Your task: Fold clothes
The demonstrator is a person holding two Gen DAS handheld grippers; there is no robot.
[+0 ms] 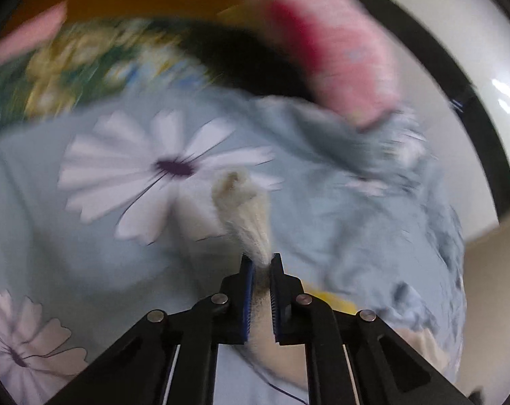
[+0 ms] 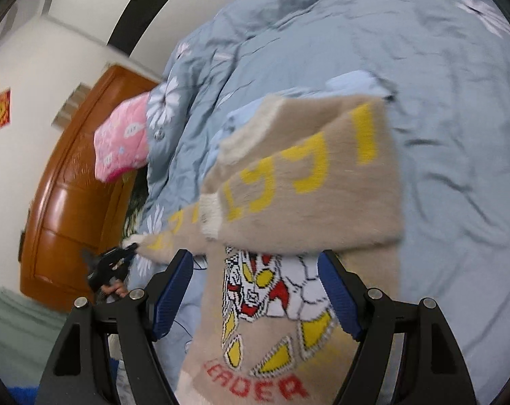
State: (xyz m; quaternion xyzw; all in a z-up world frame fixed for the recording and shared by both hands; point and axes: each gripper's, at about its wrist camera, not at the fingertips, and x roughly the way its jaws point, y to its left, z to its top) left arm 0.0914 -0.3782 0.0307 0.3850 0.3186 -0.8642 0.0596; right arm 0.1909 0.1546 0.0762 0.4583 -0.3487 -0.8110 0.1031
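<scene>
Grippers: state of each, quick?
Left gripper: shut on the sweater's cream cuff.
Right gripper: open, over the beige sweater, holding nothing.

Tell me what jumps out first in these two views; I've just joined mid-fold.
The beige sweater with its red, white and yellow hero figure and yellow lettering fills the middle of the right wrist view, on the blue floral bedding. The left tool is pinched shut on its cream cuff, while the right tool hangs open over the sweater. A pink pillow sits by the wooden headboard.
</scene>
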